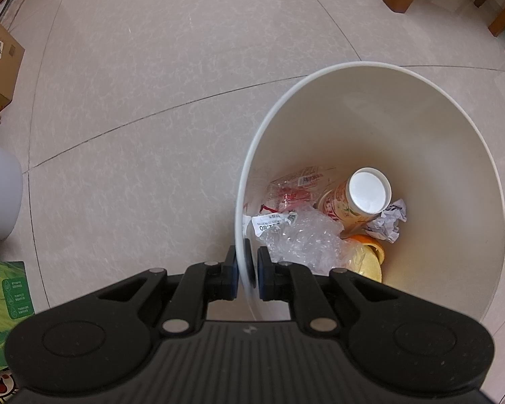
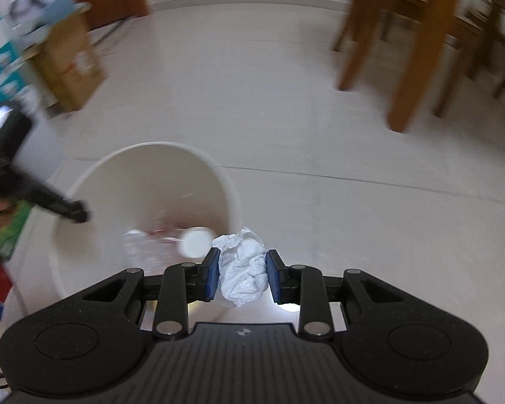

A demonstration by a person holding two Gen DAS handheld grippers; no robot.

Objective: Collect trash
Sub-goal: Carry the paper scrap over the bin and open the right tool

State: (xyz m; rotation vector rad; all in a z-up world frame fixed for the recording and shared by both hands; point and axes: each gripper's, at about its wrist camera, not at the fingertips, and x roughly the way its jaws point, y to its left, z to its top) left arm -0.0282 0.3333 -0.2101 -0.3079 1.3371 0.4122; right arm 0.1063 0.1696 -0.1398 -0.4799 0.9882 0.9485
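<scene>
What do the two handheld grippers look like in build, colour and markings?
Both the left gripper and the right gripper are matte black, with ribbed bodies, round side housings, silver pivot pins and blue finger pads. Each body carries a small logo.

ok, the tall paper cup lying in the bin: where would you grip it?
Grip the paper cup across its printed side wall just below the white lid, coming straight down through the open mouth of the bin. It leans lid-up with crumpled paper alongside, so the lid end is most exposed.
</scene>
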